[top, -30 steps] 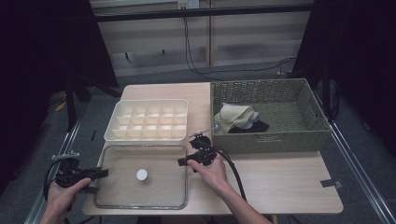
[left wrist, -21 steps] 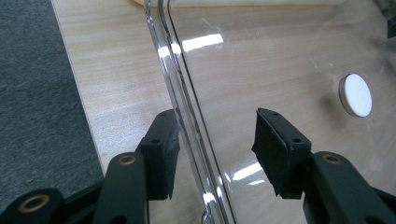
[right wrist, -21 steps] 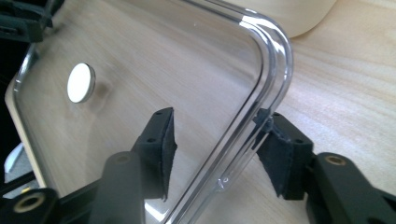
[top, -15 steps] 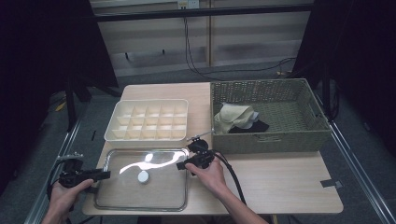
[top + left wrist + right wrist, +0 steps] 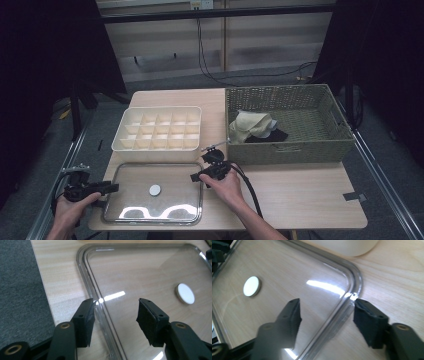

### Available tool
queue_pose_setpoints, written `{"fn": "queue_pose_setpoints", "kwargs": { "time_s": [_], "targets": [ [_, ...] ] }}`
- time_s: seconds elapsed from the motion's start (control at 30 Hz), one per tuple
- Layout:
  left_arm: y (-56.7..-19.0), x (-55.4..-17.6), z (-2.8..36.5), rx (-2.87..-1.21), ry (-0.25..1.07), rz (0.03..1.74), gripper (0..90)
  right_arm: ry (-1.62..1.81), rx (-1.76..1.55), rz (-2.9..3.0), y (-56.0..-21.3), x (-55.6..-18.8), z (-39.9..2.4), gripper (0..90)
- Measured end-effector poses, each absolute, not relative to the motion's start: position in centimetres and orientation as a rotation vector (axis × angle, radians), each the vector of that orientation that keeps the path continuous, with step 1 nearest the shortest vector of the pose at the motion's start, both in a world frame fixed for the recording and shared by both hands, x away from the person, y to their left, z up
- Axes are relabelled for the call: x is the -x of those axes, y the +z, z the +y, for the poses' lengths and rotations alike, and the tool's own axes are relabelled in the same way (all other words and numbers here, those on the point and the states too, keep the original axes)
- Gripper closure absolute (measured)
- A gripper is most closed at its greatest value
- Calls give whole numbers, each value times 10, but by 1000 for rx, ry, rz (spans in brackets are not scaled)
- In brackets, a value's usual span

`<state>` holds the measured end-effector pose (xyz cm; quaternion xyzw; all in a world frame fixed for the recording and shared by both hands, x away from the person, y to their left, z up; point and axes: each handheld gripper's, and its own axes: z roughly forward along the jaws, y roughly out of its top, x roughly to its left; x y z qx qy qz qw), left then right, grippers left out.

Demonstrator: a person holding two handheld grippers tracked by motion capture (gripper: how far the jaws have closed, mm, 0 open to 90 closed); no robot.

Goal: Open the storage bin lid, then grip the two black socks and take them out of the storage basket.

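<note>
— High view: where's the clear lid (image 5: 153,192)?
— Flat at the table's (image 5: 300,190) near-left corner. My right tongs (image 5: 199,176) have just been opening, straddling its rim; left tongs (image 5: 111,187) gape at its left edge.

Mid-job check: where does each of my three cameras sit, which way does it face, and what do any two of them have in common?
High view: above the person's side of the table, looking forward and down on the clear lid, divided tray and wicker basket; both forearms, left gripper and right gripper show.
Left gripper view: rides the left gripper, facing the lid's edge; its open jaws straddle the rim.
Right gripper view: rides the right gripper, facing the lid's opposite edge; open jaws straddle the rim.
Shared: both gripper views show the lid's white round knob.
</note>
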<state>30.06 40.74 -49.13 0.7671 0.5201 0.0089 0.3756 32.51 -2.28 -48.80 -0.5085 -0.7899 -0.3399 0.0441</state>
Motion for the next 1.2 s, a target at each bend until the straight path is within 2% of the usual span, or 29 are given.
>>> {"fn": "queue_pose_setpoints", "kwargs": {
  "time_s": [0.2, 0.53, 0.63, 0.87, 1.0, 1.2],
  "targets": [
    [-491, -303, 405, -1968, 55, 1344, 491, -1034, 1564, -2424, -488, -327, -22, 451],
    [-492, -307, 402, -1953, 79, 1356, 461, -1048, 1564, -2415, -488, -331, -20, 453],
    [-492, -306, 400, -1946, 77, 1354, 371, -1067, 1559, -2420, -488, -331, -21, 428],
    [-480, -299, 398, -1907, 114, 1327, 266, -1184, 1496, -2413, -484, -330, -30, 384],
    [-474, -294, 388, -1900, 142, 1293, 155, -1219, 1475, -2424, -479, -328, -35, 376],
    [-469, -289, 372, -1925, 202, 1217, 102, -1292, 1430, -2415, -475, -325, -44, 357]
  ]
}}
